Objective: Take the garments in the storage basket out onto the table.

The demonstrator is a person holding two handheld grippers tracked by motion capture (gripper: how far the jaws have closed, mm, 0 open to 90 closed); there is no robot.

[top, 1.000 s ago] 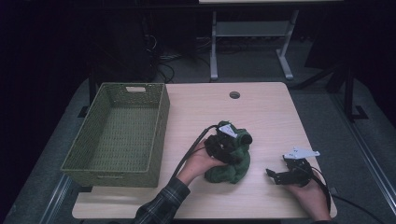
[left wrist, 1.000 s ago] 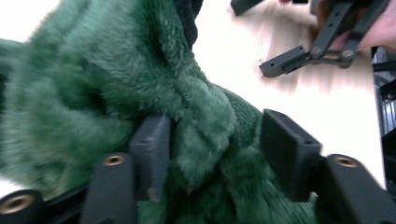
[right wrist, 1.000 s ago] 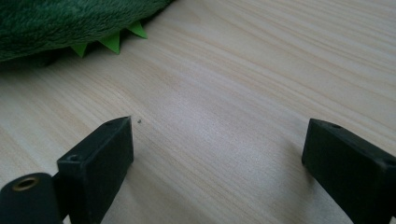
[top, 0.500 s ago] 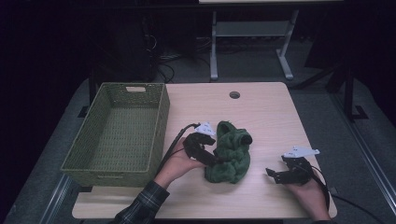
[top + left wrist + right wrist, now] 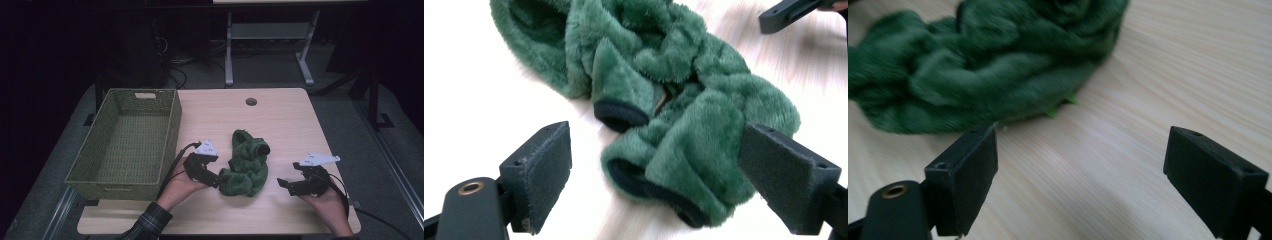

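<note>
A fuzzy green garment [image 5: 247,165] with dark cuffs lies crumpled on the wooden table [image 5: 280,120], at front centre. My left gripper [image 5: 214,179] sits just left of it. Its jaws have just been opening and now stand wide. In the left gripper view a cuffed fold of the green garment [image 5: 684,150] lies between and beyond the left gripper [image 5: 654,175], and neither pad presses on it. My right gripper [image 5: 286,184] is to the garment's right and points at it. Its jaws have just been closing a little but stay open on bare wood, the green garment [image 5: 983,65] ahead of the right gripper [image 5: 1080,175].
A woven green basket [image 5: 172,127] stands at the table's left, close behind my left hand. A round cable hole [image 5: 251,101] marks the far middle. A jaw of the right gripper [image 5: 789,12] shows past the garment in the left gripper view.
My left gripper has slid left from on top of the garment to its left edge, and its jaws have spread apart. The right hand has lifted slightly.
</note>
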